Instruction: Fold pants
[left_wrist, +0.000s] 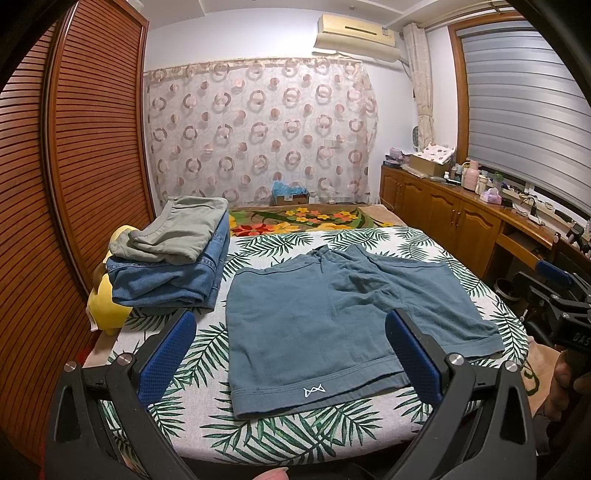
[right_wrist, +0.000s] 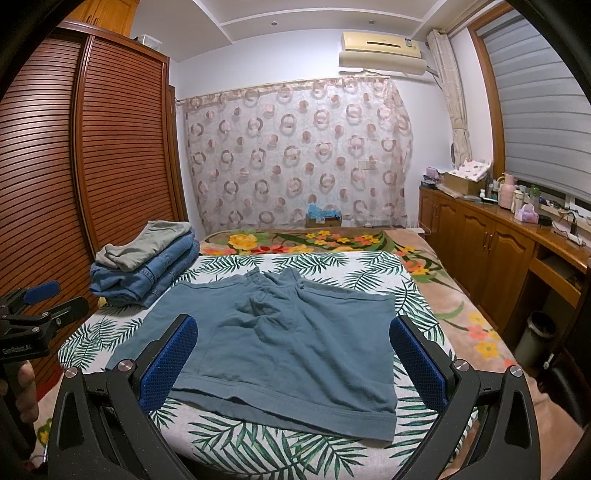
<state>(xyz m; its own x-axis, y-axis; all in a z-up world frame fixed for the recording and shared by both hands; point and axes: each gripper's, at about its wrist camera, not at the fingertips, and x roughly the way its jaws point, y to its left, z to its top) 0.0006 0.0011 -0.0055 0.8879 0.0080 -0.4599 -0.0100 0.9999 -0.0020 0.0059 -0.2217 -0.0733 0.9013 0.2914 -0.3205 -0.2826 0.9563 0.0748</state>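
A pair of blue-grey shorts (left_wrist: 325, 314) is seen spread flat on the leaf-print sheet (left_wrist: 207, 350) of the bed, waistband away from the cameras and hems toward them. In the left wrist view the shorts fill the centre, with a small white logo (left_wrist: 314, 390) near the hem at about 6 o'clock. The left gripper (left_wrist: 291, 354) is held with its jaws wide apart and nothing between them (its blue pads (left_wrist: 168, 356) frame the near leg of the shorts without touching the cloth, as far as can be told). The right gripper (right_wrist: 293, 360) is likewise spread wide and empty, hovering above the hem closest to it; contact with the fabric cannot be confirmed.

At 10 o'clock from the shorts a stack of folded garments (left_wrist: 173, 266) is set on the sheet, denim below and a grey-green piece on top. A yellow plush item (left_wrist: 107, 302) is partly hidden beneath the stack at the bed's edge. Beyond the sheet, at 12 o'clock, a flowered blanket (left_wrist: 303, 218) is laid. A slatted wooden wardrobe (left_wrist: 74, 147) is found at 9 o'clock, and a wooden cabinet (left_wrist: 443, 210) carrying small bottles at 2 o'clock.
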